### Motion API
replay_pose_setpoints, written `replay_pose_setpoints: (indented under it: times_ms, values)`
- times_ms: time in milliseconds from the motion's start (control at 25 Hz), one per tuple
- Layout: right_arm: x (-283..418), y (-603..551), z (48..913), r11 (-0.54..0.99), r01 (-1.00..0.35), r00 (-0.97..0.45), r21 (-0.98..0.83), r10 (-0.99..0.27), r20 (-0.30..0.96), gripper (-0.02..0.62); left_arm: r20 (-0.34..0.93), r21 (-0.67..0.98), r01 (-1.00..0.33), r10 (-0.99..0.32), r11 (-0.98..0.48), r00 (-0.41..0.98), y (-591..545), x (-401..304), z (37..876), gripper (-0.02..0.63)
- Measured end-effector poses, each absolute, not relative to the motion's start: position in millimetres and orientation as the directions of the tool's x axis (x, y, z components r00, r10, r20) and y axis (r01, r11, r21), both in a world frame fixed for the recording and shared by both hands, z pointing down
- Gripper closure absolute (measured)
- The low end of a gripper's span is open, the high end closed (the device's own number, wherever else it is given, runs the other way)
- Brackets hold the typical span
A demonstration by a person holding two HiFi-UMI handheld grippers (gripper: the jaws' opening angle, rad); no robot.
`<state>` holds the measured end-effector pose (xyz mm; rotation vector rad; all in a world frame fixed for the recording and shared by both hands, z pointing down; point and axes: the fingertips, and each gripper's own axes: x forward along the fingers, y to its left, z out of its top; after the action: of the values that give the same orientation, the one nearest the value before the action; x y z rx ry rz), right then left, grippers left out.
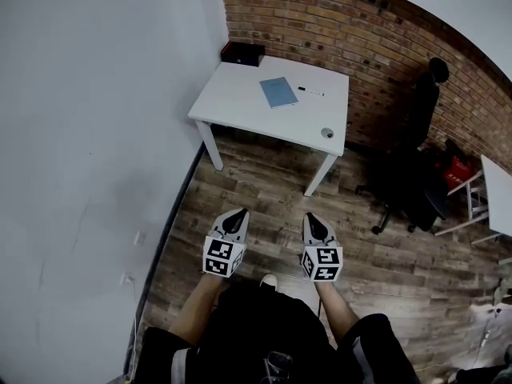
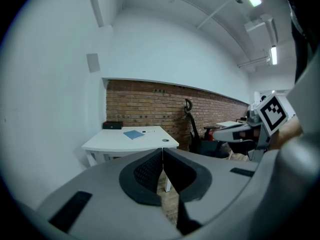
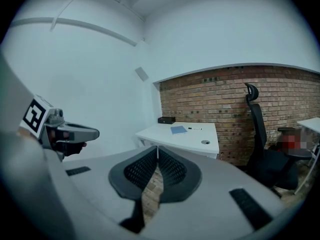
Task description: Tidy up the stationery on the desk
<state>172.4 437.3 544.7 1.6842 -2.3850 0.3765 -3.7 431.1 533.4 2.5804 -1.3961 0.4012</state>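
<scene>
Closed right hand-held gripper faces white desk.

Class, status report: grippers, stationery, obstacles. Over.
Left gripper shut, empty; right gripper likewise. Notebook and pen lie on desk, ahead, untouched. Chair stands right of desk, out of the path.

ahead of me: brick wall; my left: white wall; underfoot: wood-plank floor; furniture: white worktop, black chair

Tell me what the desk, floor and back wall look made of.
Desk: smooth matte white top, likely laminate or painted board.
Floor: wood-look planks with grain and seams; real wood or vinyl, unclear.
Back wall: exposed red brick with mortar lines.
</scene>
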Motion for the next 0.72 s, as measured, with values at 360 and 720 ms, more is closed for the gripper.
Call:
replay_pose_setpoints:
  times_ms: [360, 720]
  values:
    - [177, 409, 553, 0.333, -0.937, -0.348, -0.101, -0.881, 0.32, 0.571, 0.33, 0.036, -0.844, -0.791, -0.535, 0.515, 399, 4, 540, 0.59]
    - [174, 368, 559, 0.322, -0.942, -0.335, -0.096, -0.881, 0.334, 0.571, 0.33, 0.055, -0.833, -0.778, -0.55, 0.536, 352, 7, 548, 0.591]
